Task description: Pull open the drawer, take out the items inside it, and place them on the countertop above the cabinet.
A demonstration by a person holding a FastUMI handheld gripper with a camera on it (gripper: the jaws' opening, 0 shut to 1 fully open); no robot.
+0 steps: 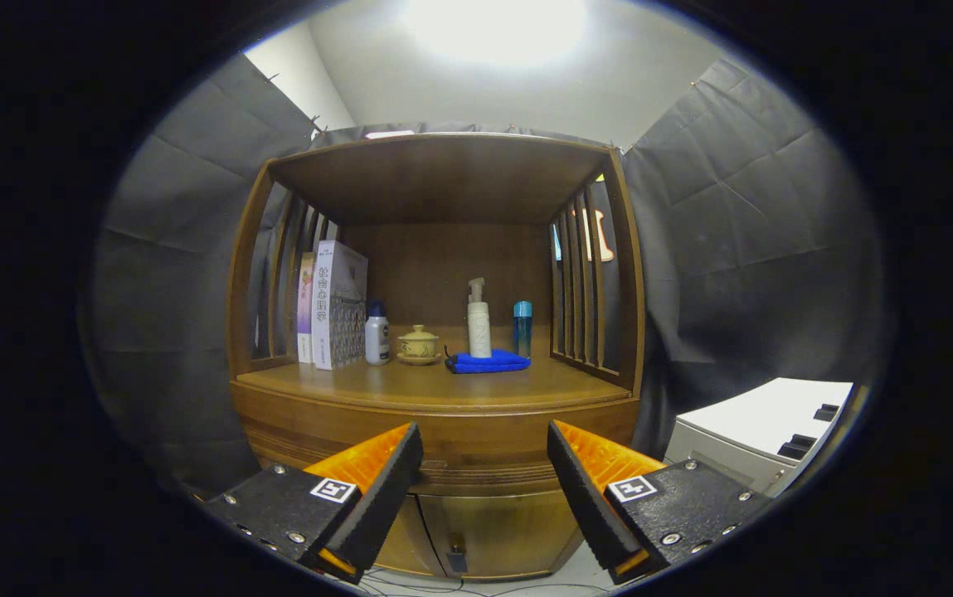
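A wooden cabinet stands ahead of me, with its drawer front a closed band just under the countertop. My gripper is open, held in front of that drawer band with nothing between its fingers and a gap to the wood. The drawer's inside is hidden. On the countertop stand a folded blue cloth, a white pump bottle, a blue bottle, a small lidded cup, a white bottle and books.
Below the drawer are two cabinet doors with a dark latch between them. A white box sits on the floor to the right of the cabinet. Slatted wooden sides and a wooden top enclose the countertop space. Cables lie on the floor.
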